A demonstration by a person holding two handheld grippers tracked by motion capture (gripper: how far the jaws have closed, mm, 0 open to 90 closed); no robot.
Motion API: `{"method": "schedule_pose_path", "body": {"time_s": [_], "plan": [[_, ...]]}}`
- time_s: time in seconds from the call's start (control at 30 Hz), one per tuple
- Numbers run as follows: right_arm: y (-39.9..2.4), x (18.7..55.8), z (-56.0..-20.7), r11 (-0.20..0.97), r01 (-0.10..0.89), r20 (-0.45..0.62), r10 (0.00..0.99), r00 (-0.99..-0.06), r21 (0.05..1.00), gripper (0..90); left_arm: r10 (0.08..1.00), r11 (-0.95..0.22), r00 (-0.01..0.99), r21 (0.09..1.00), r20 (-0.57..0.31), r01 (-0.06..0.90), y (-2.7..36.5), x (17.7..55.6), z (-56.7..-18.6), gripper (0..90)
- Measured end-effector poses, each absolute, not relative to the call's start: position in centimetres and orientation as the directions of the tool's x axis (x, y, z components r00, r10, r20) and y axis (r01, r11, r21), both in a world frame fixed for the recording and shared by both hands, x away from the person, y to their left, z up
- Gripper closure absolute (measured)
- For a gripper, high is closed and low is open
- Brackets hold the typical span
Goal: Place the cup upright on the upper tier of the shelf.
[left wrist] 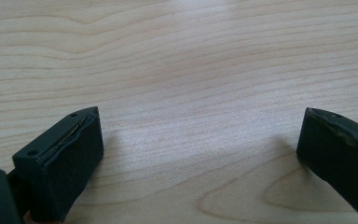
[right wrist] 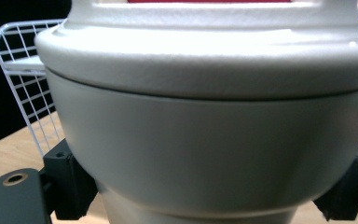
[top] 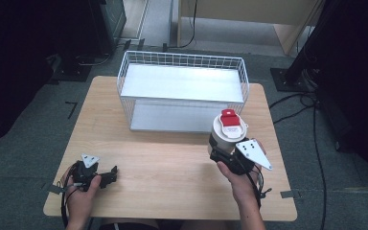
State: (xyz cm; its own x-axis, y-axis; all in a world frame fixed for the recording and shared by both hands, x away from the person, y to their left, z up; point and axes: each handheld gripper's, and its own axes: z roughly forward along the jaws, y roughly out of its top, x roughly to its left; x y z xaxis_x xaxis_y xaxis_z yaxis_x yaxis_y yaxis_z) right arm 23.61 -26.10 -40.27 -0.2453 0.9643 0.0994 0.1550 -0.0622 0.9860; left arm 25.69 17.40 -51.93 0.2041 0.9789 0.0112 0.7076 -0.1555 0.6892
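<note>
right fingers [top: 219, 152]: clamped on white cup [top: 226, 133], held upright, likely so it wouldn't spill
left fingers [top: 112, 172]: spread, empty, parked on counter [top: 172, 163]
ahead: wire basket [top: 182, 91]

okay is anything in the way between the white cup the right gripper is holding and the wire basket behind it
Nothing visible lies on the table between them. The right gripper is shut on the white cup, close to the wire basket. The basket's near wall is the only barrier, so the cup would likely go over it.
</note>
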Motion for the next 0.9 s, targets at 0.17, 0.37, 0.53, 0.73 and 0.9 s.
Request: {"method": "schedule_pose_path", "body": {"time_s": [0.17,0.37,0.53,0.73,0.9], "plan": [[-25.4,24.6,-38.8,-0.061,0.131,0.093,0.962,-0.256,0.990,11.9,0.979,-0.156,0.204,0.689,0.011,0.708,17.4,25.7,-51.9,0.9],[-24.6,25.8,-37.1,-0.066,0.101,0.091,0.959,-0.269,0.993,12.0,0.979,-0.154,0.204,0.688,0.009,0.709,17.4,25.7,-51.9,0.9],[-24.0,26.8,-35.6,-0.062,0.078,0.082,0.957,-0.278,0.995,11.9,0.979,-0.153,0.204,0.689,0.008,0.708,17.4,25.7,-51.9,0.9],[-23.2,28.1,-34.0,-0.053,0.056,0.067,0.954,-0.291,0.997,11.9,0.979,-0.153,0.204,0.689,0.008,0.708,17.4,25.7,-51.9,0.9],[-22.6,29.3,-33.0,-0.065,0.051,0.078,0.950,-0.302,0.997,12.0,0.979,-0.153,0.204,0.689,0.008,0.708,17.4,25.7,-51.9,0.9]]}}
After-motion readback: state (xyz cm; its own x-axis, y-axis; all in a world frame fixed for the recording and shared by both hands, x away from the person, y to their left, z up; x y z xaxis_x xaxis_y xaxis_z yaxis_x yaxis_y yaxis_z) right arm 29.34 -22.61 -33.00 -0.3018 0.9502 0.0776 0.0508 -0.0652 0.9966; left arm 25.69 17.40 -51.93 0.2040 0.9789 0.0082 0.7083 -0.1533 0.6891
